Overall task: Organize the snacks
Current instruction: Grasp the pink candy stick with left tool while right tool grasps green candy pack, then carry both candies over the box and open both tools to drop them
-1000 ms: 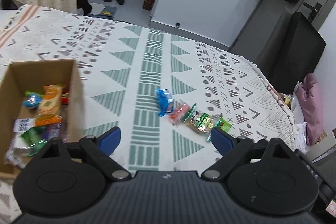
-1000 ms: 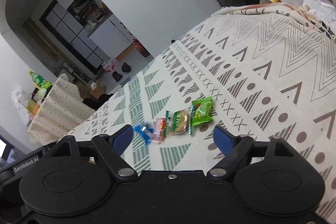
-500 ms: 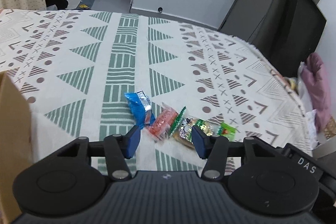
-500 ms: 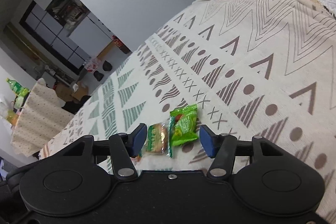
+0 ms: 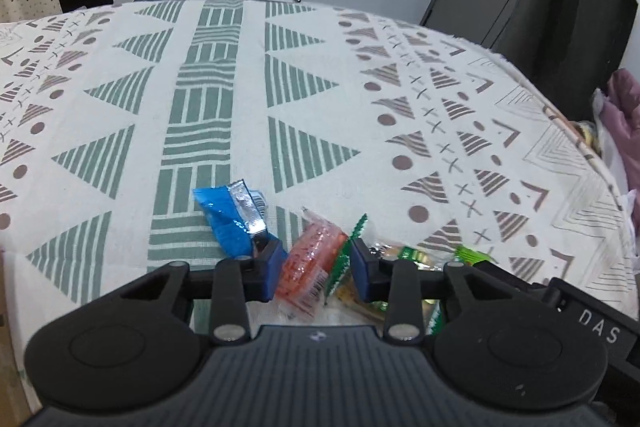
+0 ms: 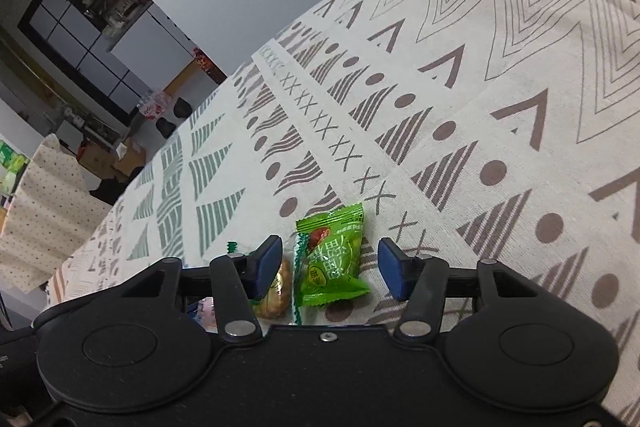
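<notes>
Left wrist view, nearest first: the left tool (image 5: 314, 265) has its blue pads narrowed around a red snack packet (image 5: 310, 263), one pad at each side, though whether they yet press it I cannot tell. Just right of it lies a clear packet with green ends (image 5: 404, 259), partly hidden by the tool's body, and just left and a little farther a blue foil packet (image 5: 230, 221), crumpled, its silver end turned up. All rest on the patterned cloth (image 5: 280, 87) over the surface.

Right wrist view: the right tool (image 6: 330, 267) stands half open, pads clear of a green packet (image 6: 332, 259) lying flat between them, with a brown biscuit packet (image 6: 276, 291) touching the left pad.

These look light, soft and slick: film wrappers that crumple and may slide out of a pinch. I judge the best hold is across the padded middle, not the thin crimped ends, and gently, since the contents may crush. Neighbours touch, so one could drag along.
</notes>
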